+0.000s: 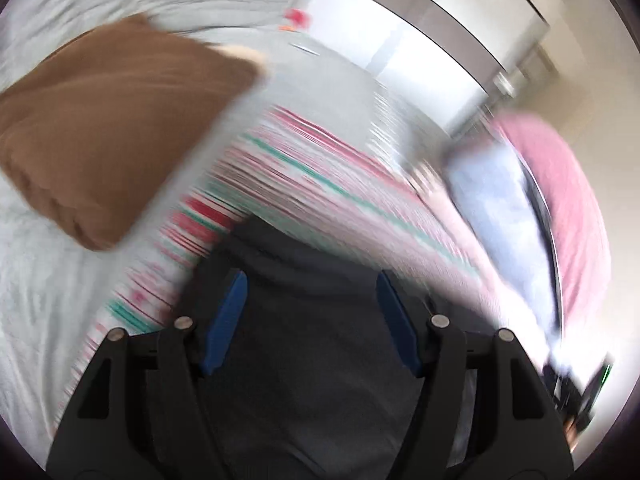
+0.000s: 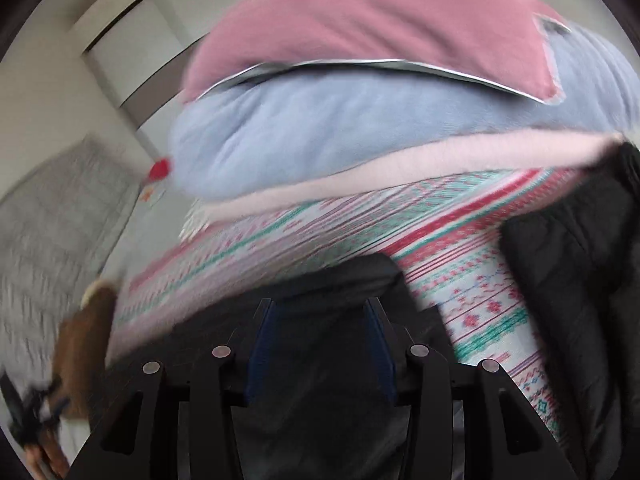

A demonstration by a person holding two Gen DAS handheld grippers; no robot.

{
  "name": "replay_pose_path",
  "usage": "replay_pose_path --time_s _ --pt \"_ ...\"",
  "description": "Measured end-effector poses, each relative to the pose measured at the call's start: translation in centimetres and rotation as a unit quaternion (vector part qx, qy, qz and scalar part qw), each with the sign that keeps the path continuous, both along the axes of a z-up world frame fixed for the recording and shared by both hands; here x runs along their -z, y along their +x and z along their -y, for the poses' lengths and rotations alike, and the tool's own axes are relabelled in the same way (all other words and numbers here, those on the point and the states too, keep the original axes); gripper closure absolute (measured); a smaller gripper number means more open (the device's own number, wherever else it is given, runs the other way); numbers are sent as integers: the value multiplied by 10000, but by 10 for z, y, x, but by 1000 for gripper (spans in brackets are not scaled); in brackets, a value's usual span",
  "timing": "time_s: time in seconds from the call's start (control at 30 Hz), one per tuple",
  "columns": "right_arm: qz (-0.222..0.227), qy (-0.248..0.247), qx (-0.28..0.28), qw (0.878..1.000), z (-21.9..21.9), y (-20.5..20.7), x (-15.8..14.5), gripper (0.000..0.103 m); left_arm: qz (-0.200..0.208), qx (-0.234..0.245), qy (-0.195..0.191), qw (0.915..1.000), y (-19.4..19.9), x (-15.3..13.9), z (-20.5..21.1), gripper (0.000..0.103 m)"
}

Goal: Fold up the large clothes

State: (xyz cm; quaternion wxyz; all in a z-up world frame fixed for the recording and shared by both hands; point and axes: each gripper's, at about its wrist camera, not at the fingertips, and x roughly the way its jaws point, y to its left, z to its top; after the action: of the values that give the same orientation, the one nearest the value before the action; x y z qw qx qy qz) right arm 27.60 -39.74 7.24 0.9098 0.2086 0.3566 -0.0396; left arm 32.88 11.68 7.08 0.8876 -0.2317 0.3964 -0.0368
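Note:
A dark padded garment lies on a red, green and white patterned blanket. In the left wrist view my left gripper has its blue-padded fingers spread wide over the garment, with dark fabric between them. In the right wrist view my right gripper also stands apart over the dark garment, and more of it lies at the right. The patterned blanket runs under it. Both views are blurred by motion.
A brown folded garment lies on the grey bedspread at the left. A pink pillow sits on a pale blue one and a light pink blanket. A white wardrobe stands behind.

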Motion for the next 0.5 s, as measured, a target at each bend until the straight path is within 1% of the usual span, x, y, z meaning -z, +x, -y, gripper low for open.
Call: replay_pose_path --time_s 0.03,0.07,0.1,0.13,0.17,0.23,0.27,0.33,0.4,0.5 --pt "-49 -230 -445 9987 -25 -7 0 57 11 377 270 9989 -10 2 32 35" --pt "-92 -345 -680 9970 -39 -10 1 57 9 661 538 9964 -18 5 57 35" --pt "-174 -527 -1034 9931 -61 -16 3 57 -6 857 761 9934 -23 9 75 35" --pt "-239 -641 -1215 9902 -75 -19 6 57 -17 1107 1084 9879 -29 15 100 35" --pt "-319 -723 -1343 9878 -86 -22 11 57 -9 1221 1284 9842 -32 19 113 35" --pt "-479 -801 -1549 9835 -103 -24 20 57 -53 1376 1830 9734 -36 33 142 35" --pt "-536 -806 -1602 9823 -108 -25 25 57 -96 1401 1959 9705 -37 37 149 35" --pt "-724 -826 -1665 9799 -112 -21 36 57 -236 1489 2052 9670 -37 48 158 35" --pt "-936 -911 -1658 9775 -111 -13 50 56 -333 1460 2075 9667 -36 55 158 35" --pt "-1205 -901 -1671 9744 -106 -3 70 51 -466 1452 1937 9691 -35 60 151 35"
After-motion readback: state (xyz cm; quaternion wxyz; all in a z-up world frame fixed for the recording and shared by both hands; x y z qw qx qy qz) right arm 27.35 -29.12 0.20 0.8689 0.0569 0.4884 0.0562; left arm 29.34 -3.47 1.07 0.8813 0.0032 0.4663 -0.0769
